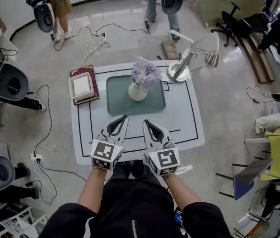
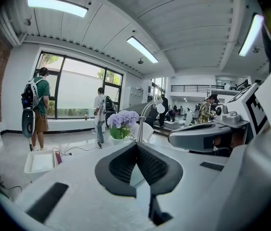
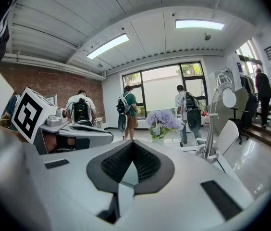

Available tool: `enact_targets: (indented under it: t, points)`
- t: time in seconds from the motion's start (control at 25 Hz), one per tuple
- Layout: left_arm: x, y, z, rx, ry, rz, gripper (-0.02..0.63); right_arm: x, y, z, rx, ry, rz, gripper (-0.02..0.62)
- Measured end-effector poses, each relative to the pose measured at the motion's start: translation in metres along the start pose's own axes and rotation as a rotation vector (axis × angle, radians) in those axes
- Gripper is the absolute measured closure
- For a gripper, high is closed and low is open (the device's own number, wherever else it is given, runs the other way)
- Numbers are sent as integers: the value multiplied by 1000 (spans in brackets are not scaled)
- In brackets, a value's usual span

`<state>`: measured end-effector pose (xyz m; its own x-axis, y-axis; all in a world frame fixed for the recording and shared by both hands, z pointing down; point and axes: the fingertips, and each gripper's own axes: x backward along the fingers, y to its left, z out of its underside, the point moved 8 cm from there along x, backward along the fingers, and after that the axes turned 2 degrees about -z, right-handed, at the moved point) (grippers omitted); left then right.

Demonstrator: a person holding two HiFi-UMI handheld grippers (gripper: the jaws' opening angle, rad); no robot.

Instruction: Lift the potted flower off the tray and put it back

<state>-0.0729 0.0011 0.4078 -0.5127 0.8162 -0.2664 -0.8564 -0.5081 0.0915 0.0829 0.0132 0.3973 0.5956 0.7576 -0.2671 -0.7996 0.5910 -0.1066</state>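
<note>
The potted flower (image 1: pixel 143 81), pale purple blooms in a white vase, stands upright on the grey-green tray (image 1: pixel 121 103) at the middle of the white table. It also shows ahead in the left gripper view, the flower (image 2: pixel 122 124), and in the right gripper view, the flower (image 3: pixel 162 123). Both grippers hover over the table's near edge, short of the tray. My left gripper (image 1: pixel 124 118) is shut and holds nothing, its tips (image 2: pixel 136 145) touching. My right gripper (image 1: pixel 145 122) is shut and holds nothing too, tips (image 3: pixel 132 143) pressed together.
A white box on a dark red book (image 1: pixel 83 86) lies left of the tray. A silver desk lamp (image 1: pixel 187 63) stands at the table's back right. White chair (image 1: pixel 199 43) behind it. People and cables are on the floor around the table (image 1: pixel 187 118).
</note>
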Motion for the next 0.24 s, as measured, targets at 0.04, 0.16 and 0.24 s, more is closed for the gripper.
enact_targets:
  t: [0.04,0.16,0.24]
  points:
    - [0,0,0,0,0,-1,601,0,1,-1,0,-1,-2,589]
    - [1,0,-1,-2,1,1,601,-1,2,-3,4,-3,-8,589]
    - [1,-1,0,-4,1,4,601,-1,4,-3,6,-3,-12,589]
